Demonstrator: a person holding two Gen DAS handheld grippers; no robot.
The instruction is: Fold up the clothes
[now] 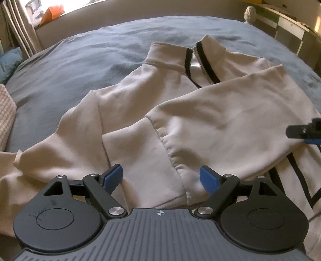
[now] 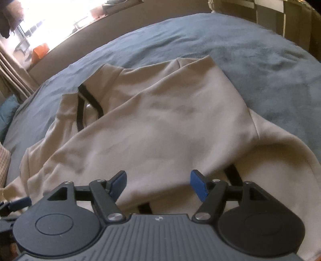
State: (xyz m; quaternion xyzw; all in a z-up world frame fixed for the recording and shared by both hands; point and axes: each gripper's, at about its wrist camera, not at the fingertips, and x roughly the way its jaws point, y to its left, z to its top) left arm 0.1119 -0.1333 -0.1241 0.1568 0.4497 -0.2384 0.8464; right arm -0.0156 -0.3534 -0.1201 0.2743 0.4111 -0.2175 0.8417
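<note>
Lying across the middle of the bed, the cream jacket sits front-up on the grey-blue blanket, collar toward the far edge by the headboard. The zip opening, edged in black trim, is parted at the neck. One sleeve is folded across the chest — its cuff ends near the middle of the garment, just ahead of the left gripper.

Left gripper: jaws spread wide, blue pads clear of the fabric, nothing gripped; the cuff lies beneath and between them. The tip of the right gripper shows at the right margin of the left wrist view, over the folded sleeve.

Right gripper: jaws likewise apart, nothing between the pads; below it the folded sleeve and a black stripe on the jacket body.

Near the bed's left edge — a checked cloth and a blue pillow. Orange object on the window ledge beyond the headboard.
</note>
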